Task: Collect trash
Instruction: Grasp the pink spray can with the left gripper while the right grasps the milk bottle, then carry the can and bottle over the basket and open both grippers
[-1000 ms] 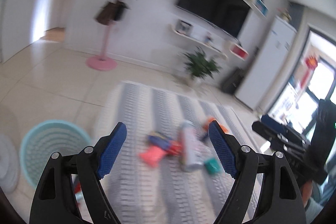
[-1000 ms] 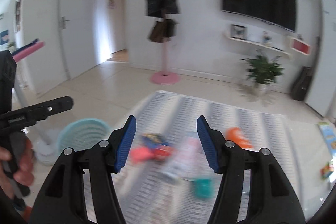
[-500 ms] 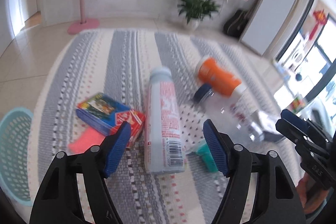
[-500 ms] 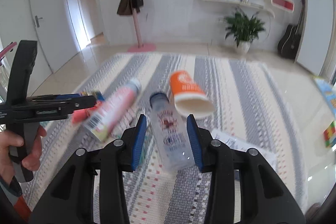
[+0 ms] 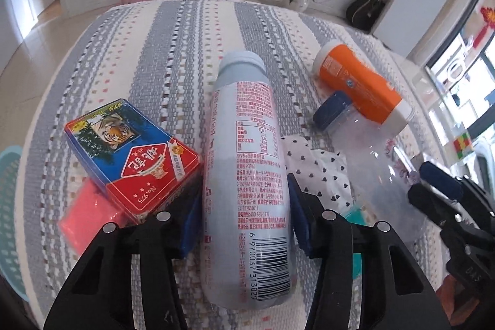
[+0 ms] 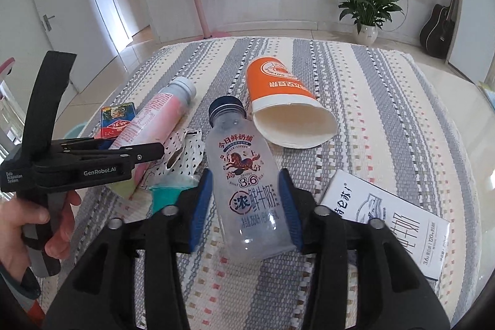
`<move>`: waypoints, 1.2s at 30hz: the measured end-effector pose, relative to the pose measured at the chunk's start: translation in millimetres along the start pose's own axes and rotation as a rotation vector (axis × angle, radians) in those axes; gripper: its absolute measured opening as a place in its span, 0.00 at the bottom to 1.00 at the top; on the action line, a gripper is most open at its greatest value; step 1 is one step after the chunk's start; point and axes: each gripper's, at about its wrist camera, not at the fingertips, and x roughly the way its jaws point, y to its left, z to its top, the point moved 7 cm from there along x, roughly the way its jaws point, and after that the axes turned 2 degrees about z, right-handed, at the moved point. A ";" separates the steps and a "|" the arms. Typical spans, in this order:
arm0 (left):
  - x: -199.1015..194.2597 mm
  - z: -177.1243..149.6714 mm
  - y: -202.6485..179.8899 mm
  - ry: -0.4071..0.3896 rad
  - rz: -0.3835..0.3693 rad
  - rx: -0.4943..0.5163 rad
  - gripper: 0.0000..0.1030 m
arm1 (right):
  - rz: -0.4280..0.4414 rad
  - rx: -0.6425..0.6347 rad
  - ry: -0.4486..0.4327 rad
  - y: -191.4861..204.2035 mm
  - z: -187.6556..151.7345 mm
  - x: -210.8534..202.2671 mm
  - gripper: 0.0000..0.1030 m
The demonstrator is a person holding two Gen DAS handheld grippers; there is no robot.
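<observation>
Two grippers working: left gripper (image 5: 244,221) fingers closing around pink-labelled bottle (image 5: 247,175) lying between them, right gripper (image 6: 246,206) fingers opening beside clear milk bottle (image 6: 247,187) lying between them.

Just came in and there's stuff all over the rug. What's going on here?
A person is collecting trash with a handheld gripper in each hand. The left gripper is closing around a tall pink-and-white bottle lying on the striped rug. The right gripper straddles a clear milk bottle, its jaws opening slightly. Nothing is lifted yet. An orange cup, a card box, a carton and wrappers lie around them.
</observation>
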 end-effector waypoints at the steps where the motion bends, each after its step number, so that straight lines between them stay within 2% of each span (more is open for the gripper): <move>1: -3.1 -0.4 0.0 -0.010 -0.011 -0.002 0.46 | 0.000 -0.001 0.007 -0.4 0.6 3.1 0.53; 4: -16.9 -6.4 0.9 -0.039 -0.031 -0.009 0.46 | -0.004 -0.024 0.037 5.4 1.9 12.4 0.55; 7: -35.1 -11.9 0.4 -0.079 -0.054 -0.019 0.46 | -0.045 -0.021 0.088 6.9 3.0 28.8 0.55; 11: -65.0 -27.7 6.8 -0.125 -0.067 -0.021 0.46 | -0.061 0.009 0.125 7.7 -0.2 42.1 0.54; 16: -89.9 -44.0 19.8 -0.161 -0.070 -0.034 0.46 | -0.100 0.025 0.075 8.2 -1.7 37.4 0.52; 19: -103.5 -44.6 29.1 -0.196 -0.082 -0.048 0.46 | -0.092 0.036 0.040 9.7 0.1 27.1 0.51; 23: -115.1 -46.0 39.9 -0.210 -0.128 -0.081 0.46 | -0.092 0.022 -0.002 19.8 4.9 3.9 0.51; 26: -123.6 -52.3 50.3 -0.220 -0.124 -0.092 0.46 | -0.052 0.021 -0.045 33.5 11.3 -21.1 0.51; 30: -138.8 -70.5 70.4 -0.223 -0.082 -0.113 0.46 | 0.017 -0.003 -0.089 65.1 1.7 -53.7 0.51; 33: -141.3 -90.2 81.0 -0.215 -0.061 -0.142 0.46 | 0.081 -0.032 -0.075 96.2 -21.6 -60.9 0.51; 36: -132.7 -110.2 88.5 -0.184 -0.051 -0.170 0.46 | 0.108 -0.062 -0.034 117.6 -47.5 -52.8 0.51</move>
